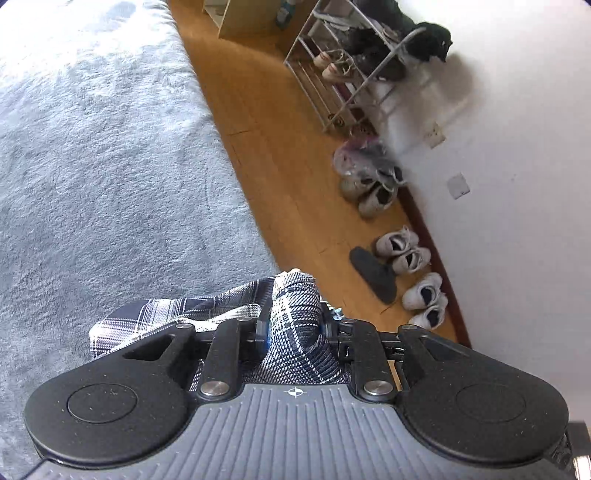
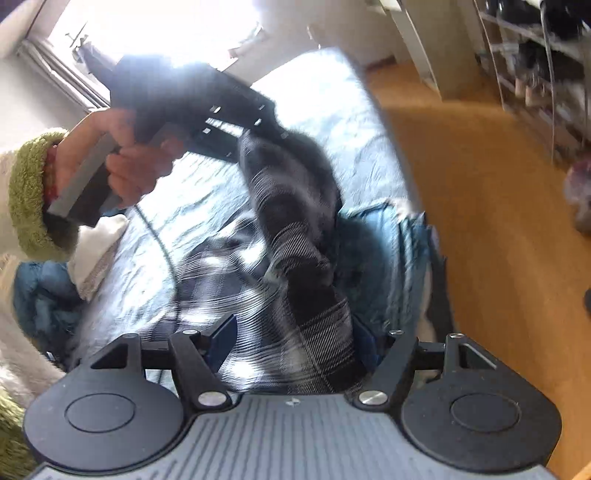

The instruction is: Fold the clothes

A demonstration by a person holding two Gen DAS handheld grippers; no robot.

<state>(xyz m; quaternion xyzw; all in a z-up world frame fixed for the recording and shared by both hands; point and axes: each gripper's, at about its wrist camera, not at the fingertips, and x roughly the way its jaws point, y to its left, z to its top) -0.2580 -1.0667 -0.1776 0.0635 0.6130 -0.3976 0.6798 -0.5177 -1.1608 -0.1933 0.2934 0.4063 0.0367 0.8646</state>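
Blown-out window glare (right view blurred).

The grey bed lies bare toward its far edge, open for a pass. At its near edge a blue garment and the plaid cloth crowd the surface, with 4 pairs of shoes lining the wall beyond

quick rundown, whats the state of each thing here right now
plaid garment: bunched, lifted off the bed, pinched at one end
left gripper: jaws shut on the plaid garment
right gripper: jaws wide, cloth lying between them, not pressed
blue clothing: crumpled on the bed
bed cover: spread flat
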